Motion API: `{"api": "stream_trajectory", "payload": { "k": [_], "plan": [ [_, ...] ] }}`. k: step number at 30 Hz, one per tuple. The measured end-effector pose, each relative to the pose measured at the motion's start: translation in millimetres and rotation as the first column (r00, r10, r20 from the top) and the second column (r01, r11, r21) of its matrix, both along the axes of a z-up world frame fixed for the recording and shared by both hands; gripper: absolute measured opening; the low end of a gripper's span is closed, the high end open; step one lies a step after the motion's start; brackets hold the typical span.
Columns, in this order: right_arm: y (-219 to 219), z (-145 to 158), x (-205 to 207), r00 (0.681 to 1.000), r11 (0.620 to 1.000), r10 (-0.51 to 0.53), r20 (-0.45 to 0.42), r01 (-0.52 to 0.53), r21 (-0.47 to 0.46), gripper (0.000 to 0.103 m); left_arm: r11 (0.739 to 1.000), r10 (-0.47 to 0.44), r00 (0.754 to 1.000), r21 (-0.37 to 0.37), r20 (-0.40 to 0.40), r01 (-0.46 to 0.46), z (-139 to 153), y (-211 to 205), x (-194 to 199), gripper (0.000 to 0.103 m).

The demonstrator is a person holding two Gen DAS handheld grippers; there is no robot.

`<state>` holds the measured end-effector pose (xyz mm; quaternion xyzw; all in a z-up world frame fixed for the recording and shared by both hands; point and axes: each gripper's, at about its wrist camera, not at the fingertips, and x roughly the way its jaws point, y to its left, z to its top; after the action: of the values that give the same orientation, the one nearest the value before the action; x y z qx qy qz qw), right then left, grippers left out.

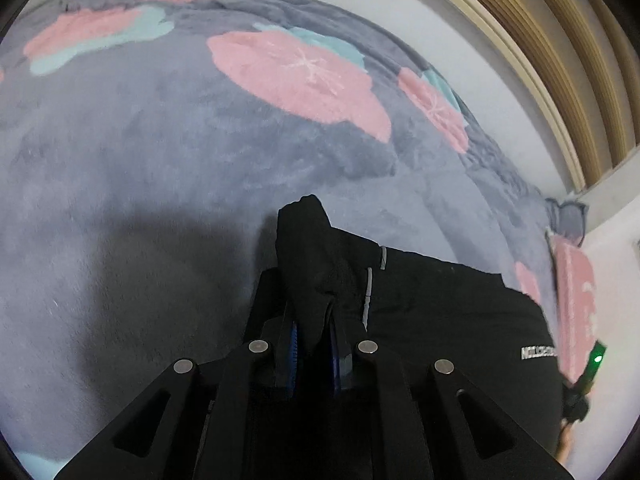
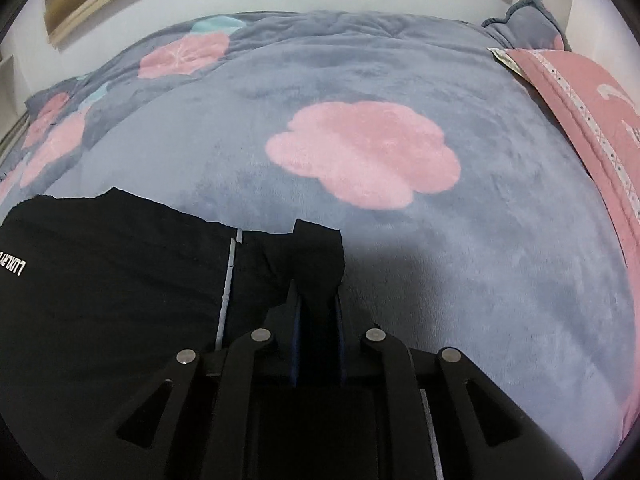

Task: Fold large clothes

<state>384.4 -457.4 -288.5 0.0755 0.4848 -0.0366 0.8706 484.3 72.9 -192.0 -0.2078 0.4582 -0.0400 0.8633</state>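
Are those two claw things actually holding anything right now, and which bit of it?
Yes. Both grip the same black garment. The left gripper pinches a bunched corner at one end; the right gripper pinches the corner at the opposite end. It hangs between them over the blanket.

You are looking at one black garment (image 1: pixel 448 312) spread over a bed. It is plain, dark, smooth fabric with small white lettering printed on it, too blurred to read. A thin pale-grey strip runs down it, like a zip or a seam. In your left view, a bunched corner stands up in a peak, pinched between the fingers, and the rest stretches away to the right. In your right view, the garment (image 2: pixel 120 292) lies to the left, with another corner raised and pinched in the same way.
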Motion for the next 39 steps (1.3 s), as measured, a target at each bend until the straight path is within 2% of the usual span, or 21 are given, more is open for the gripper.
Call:
{"api": "stream_trajectory", "payload": {
  "k": [3, 5, 6, 8, 9, 11, 13, 15, 18, 19, 20, 21, 22, 23, 25, 27, 29, 31, 34, 36, 39],
  "plan": [
    [1.9, -1.6, 0.5, 1.0, 1.0, 0.011, -0.008, -0.011, -0.014, 0.021, 0.999, -0.022, 1.0, 0.042, 0.007, 0.022, 2.7, -4.0, -0.1, 0.025],
    [-0.3, 5.0, -4.7, 0.999, 0.999, 0.033, 0.004, -0.033, 0.007, 0.024, 0.999, -0.024, 0.999, 0.035, 0.038, 0.023, 12.1, 1.2, -6.3, 0.035],
    [-2.2, 11.4, -10.5, 0.999, 0.998, 0.051, 0.008, -0.051, 0.026, 0.025, 0.999, -0.014, 0.999, 0.042, 0.038, 0.013, 17.1, 3.8, -8.1, 0.046],
    [-4.7, 30.4, -24.7, 0.997, 0.995, 0.076, 0.029, -0.078, 0.056, 0.036, 1.0, 0.011, 0.998, 0.023, 0.061, -0.012, 41.5, 10.9, -25.3, 0.047],
    [-4.0, 41.0, -32.1, 0.995, 0.994, 0.086, 0.052, -0.09, 0.067, 0.037, 1.0, -0.006, 0.993, -0.008, 0.12, 0.007, 61.0, 11.8, -37.0, 0.047],
    [-3.3, 75.0, -55.1, 0.986, 0.989, 0.109, 0.129, -0.12, 0.083, 0.037, 1.0, -0.031, 0.981, 0.003, 0.189, 0.031, 93.3, 6.6, -57.3, 0.051],
    [2.4, 113.3, -81.0, 0.965, 0.972, 0.153, 0.212, -0.185, 0.143, 0.037, 0.996, -0.085, 0.964, 0.039, 0.254, 0.078, 124.3, -7.8, -80.2, 0.065],
    [13.2, 135.5, -94.6, 0.953, 0.956, 0.187, 0.239, -0.233, 0.181, 0.037, 0.986, -0.162, 0.942, 0.084, 0.293, 0.144, 149.4, -31.2, -103.2, 0.067],
    [47.7, 158.9, -112.2, 0.929, 0.901, 0.296, 0.224, -0.349, 0.257, 0.038, 0.958, -0.27, 0.923, 0.173, 0.273, 0.229, 164.9, -73.2, -130.6, 0.067],
    [63.4, 161.9, -117.6, 0.924, 0.893, 0.328, 0.199, -0.372, 0.255, 0.042, 0.948, -0.293, 0.921, 0.2, 0.257, 0.246, 163.7, -86.0, -138.3, 0.067],
    [80.9, 162.0, -123.5, 0.918, 0.889, 0.356, 0.175, -0.391, 0.24, 0.051, 0.939, -0.315, 0.918, 0.218, 0.241, 0.265, 160.6, -96.7, -143.8, 0.067],
    [96.7, 159.0, -128.4, 0.914, 0.89, 0.375, 0.153, -0.401, 0.218, 0.057, 0.926, -0.345, 0.914, 0.236, 0.213, 0.294, 151.6, -110.3, -152.4, 0.067],
    [111.2, 152.1, -132.0, 0.916, 0.897, 0.381, 0.125, -0.399, 0.192, 0.069, 0.92, -0.356, 0.915, 0.242, 0.191, 0.308, 142.9, -118.6, -156.2, 0.067],
    [121.2, 144.3, -133.9, 0.918, 0.902, 0.383, 0.108, -0.396, 0.17, 0.073, 0.916, -0.362, 0.918, 0.244, 0.163, 0.318, 130.9, -126.0, -159.8, 0.067],
    [138.3, 120.4, -133.6, 0.927, 0.918, 0.371, 0.059, -0.375, 0.13, 0.073, 0.912, -0.377, 0.921, 0.212, 0.098, 0.35, 97.7, -138.6, -161.6, 0.067],
    [144.8, 83.0, -125.7, 0.948, 0.939, 0.318, -0.019, -0.312, 0.143, 0.071, 0.918, -0.362, 0.932, 0.179, 0.009, 0.355, 58.3, -146.2, -156.3, 0.067],
    [146.7, 61.7, -125.1, 0.957, 0.947, 0.291, -0.008, -0.287, 0.145, 0.071, 0.927, -0.323, 0.945, 0.187, -0.038, 0.325, 29.3, -146.8, -150.5, 0.067],
    [151.2, 49.8, -130.5, 0.964, 0.956, 0.265, 0.011, -0.264, 0.125, 0.071, 0.945, -0.281, 0.959, 0.164, -0.041, 0.284, 12.1, -142.7, -145.0, 0.067],
    [157.4, 50.7, -132.2, 0.963, 0.96, 0.269, 0.012, -0.269, 0.075, 0.071, 0.935, -0.279, 0.96, 0.218, -0.033, 0.279, 14.4, -149.9, -146.7, 0.067],
    [149.7, 61.4, -129.1, 0.961, 0.954, 0.278, 0.0, -0.276, 0.121, 0.071, 0.927, -0.297, 0.955, 0.236, -0.011, 0.291, 21.7, -151.8, -150.8, 0.067],
    [133.9, 91.2, -121.5, 0.962, 0.948, 0.259, 0.082, -0.269, 0.168, 0.071, 0.94, -0.298, 0.954, 0.187, 0.036, 0.286, 47.9, -144.9, -149.9, 0.067]
  ]
}}
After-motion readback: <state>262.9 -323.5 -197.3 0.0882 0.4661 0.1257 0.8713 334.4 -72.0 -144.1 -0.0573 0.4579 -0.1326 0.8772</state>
